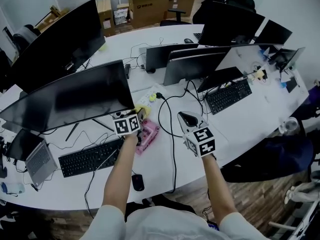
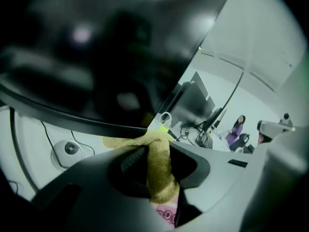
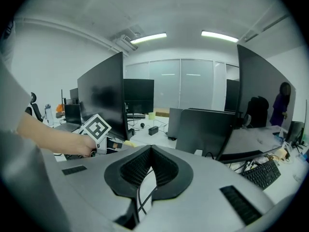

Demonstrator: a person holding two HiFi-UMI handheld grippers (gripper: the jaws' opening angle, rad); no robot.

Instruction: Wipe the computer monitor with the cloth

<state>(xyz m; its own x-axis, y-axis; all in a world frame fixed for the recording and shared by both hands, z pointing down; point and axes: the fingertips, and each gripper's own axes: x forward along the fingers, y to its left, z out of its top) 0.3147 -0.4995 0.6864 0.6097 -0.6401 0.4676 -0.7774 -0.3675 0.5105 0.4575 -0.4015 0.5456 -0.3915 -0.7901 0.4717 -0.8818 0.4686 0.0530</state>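
Monitor point(image 1: 75, 96): wide, dark, curved screen, at the tabletop's point(image 1: 260, 109) left.
Cloth point(image 2: 161, 173): yellow, bunched, at the monitor's lower right corner, its top reaching the bottom edge.
Left gripper point(image 2: 157, 153): clenched on the cloth, just below that same corner.
Pink packet point(image 1: 148, 134): flat on the tabletop, under the left gripper, right of the monitor's base.
Right gripper point(image 3: 150, 151): jaws closed together, nothing grasped, held over the tabletop well right of the monitor.
Keyboard point(image 1: 90, 158): black, in front of the monitor.
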